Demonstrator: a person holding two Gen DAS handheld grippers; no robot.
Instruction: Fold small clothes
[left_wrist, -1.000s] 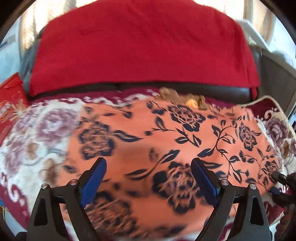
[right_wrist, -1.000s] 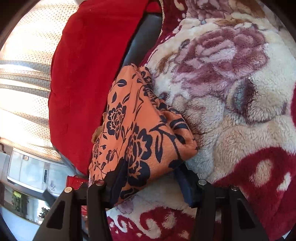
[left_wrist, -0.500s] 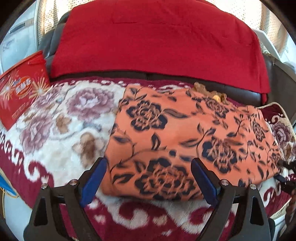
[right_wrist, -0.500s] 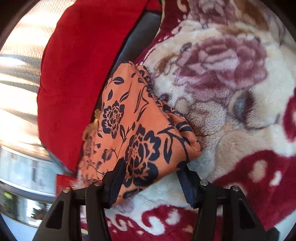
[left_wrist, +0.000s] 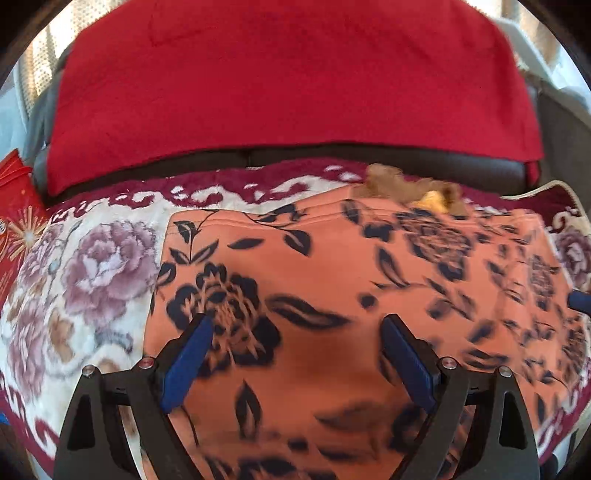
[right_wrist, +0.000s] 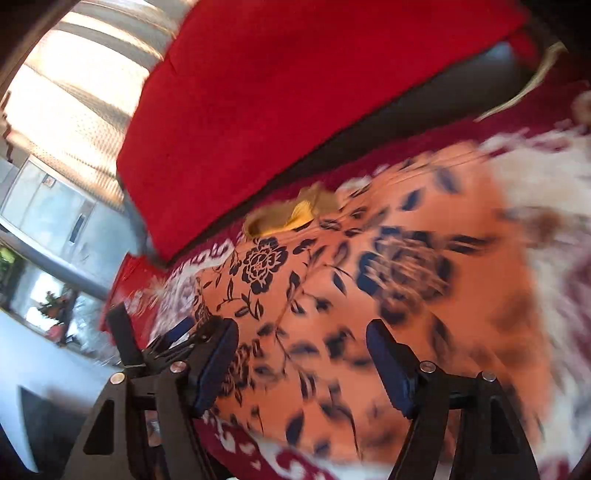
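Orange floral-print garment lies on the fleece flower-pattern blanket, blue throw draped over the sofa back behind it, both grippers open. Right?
Not quite: the throw over the sofa back is red, not blue, as the left wrist view shows. The rest holds: the orange floral-print garment lies on the fleece flower-pattern blanket, and the left gripper and right gripper are open.

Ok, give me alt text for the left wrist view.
An orange garment with dark blue flowers lies flat on a floral fleece blanket. The left gripper hovers over its near part with jaws open. Behind is a red cloth draped over a dark sofa back.
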